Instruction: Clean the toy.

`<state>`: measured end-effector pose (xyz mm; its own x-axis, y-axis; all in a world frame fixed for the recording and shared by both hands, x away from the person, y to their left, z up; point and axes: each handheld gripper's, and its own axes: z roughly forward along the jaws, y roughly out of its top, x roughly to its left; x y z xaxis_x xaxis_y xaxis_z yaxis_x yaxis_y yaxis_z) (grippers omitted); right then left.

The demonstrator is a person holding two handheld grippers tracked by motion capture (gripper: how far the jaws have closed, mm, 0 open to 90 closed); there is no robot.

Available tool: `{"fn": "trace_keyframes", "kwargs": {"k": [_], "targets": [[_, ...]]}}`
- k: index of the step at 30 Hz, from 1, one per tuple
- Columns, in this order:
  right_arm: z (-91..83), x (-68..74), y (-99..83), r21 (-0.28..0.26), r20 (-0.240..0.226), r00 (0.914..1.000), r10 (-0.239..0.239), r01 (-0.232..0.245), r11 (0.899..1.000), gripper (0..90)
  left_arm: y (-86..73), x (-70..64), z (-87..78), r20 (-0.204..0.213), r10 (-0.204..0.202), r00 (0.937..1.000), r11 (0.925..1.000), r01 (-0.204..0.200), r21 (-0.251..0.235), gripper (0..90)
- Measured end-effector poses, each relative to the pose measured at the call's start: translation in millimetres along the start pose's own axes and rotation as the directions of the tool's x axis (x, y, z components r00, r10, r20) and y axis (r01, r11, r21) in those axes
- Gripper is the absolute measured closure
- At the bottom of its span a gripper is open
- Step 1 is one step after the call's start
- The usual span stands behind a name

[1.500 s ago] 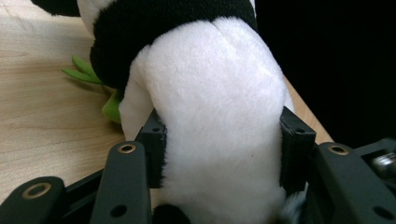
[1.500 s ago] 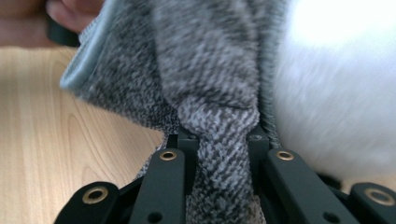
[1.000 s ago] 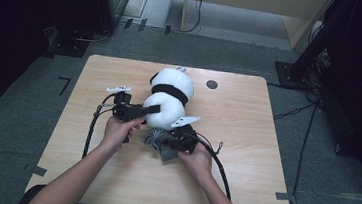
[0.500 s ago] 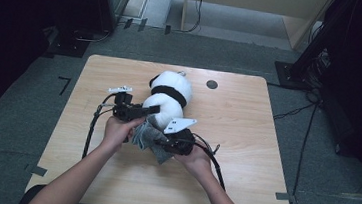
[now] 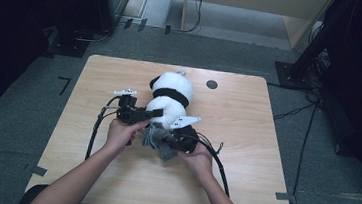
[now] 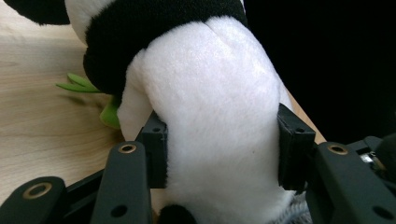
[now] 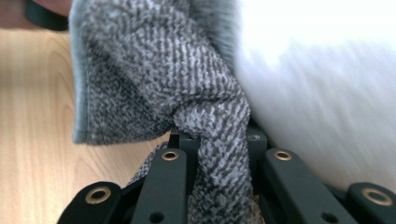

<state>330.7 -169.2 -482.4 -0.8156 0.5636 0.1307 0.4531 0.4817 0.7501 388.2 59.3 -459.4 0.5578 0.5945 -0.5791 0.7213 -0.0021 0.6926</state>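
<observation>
Your left hand-held gripper (image 6: 219,140) is clamped across the plush panda's (image 5: 172,98) white lower body; the panda lies mid-counter (image 5: 244,153). Your right hand-held gripper (image 7: 217,140) is pinched on a fold of the grey knit cloth (image 7: 154,79) at the panda's base. Looks like you're dressing it: hold the left grip steady, pull the cloth evenly, and don't tug so hard the fold slips.

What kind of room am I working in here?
Probably a lab or recording studio, not a home. A bare wooden table stands on grey carpet, with cables running across the floor to dark equipment stands. On the table lie just a plush panda and a grey cloth.
</observation>
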Motion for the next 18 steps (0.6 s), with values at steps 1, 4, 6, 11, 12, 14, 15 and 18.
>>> {"fn": "trace_keyframes", "kwargs": {"k": [1, 4, 6, 11, 12, 14, 15, 18], "targets": [[-0.5, -2.2, -1.1, 0.004, 0.004, 1.0000, 0.007, -0.007, 1.000, 77.8, 0.4, 1.0, -0.9, -0.001, -0.004, 1.0000, 1.0000, 0.004, -0.006, 50.0], [-2.9, -11.2, -5.1, 0.020, 0.025, 0.9989, 0.040, -0.040, 0.999, 77.8, 1.7, 3.0, -3.5, -0.009, -0.009, 0.9999, 0.9999, 0.008, -0.012, 50.3], [-4.5, -16.8, -7.5, 0.024, 0.039, 0.9976, 0.057, -0.058, 0.998, 77.9, 2.3, 4.4, -4.6, -0.009, -0.017, 0.9998, 0.9997, 0.016, -0.019, 50.3], [-10.3, -30.1, -11.2, 0.034, 0.069, 0.9930, 0.096, -0.099, 0.995, 77.7, 3.5, 6.9, -7.8, -0.020, -0.016, 0.9997, 0.9995, 0.016, -0.029, 50.5], [-11.9, -33.5, -12.6, 0.036, 0.081, 0.9908, 0.109, -0.112, 0.993, 77.7, 3.8, 7.6, -8.5, -0.021, -0.015, 0.9997, 0.9994, 0.014, -0.032, 50.5], [-14.5, -38.8, -14.5, 0.033, 0.091, 0.9875, 0.128, -0.132, 0.991, 77.8, 4.2, 8.8, -9.8, -0.022, -0.021, 0.9995, 0.9991, 0.020, -0.038, 50.5], [-16.2, -41.8, -15.5, 0.031, 0.101, 0.9849, 0.141, -0.144, 0.989, 77.8, 4.7, 9.7, -10.7, -0.024, -0.021, 0.9995, 0.9991, 0.020, -0.037, 50.6], [-23.3, -52.6, -19.4, 0.016, 0.135, 0.9708, 0.198, -0.202, 0.979, 77.8, 5.4, 11.7, -13.2, -0.021, -0.024, 0.9995, 0.9992, 0.023, -0.033, 50.6]]}}
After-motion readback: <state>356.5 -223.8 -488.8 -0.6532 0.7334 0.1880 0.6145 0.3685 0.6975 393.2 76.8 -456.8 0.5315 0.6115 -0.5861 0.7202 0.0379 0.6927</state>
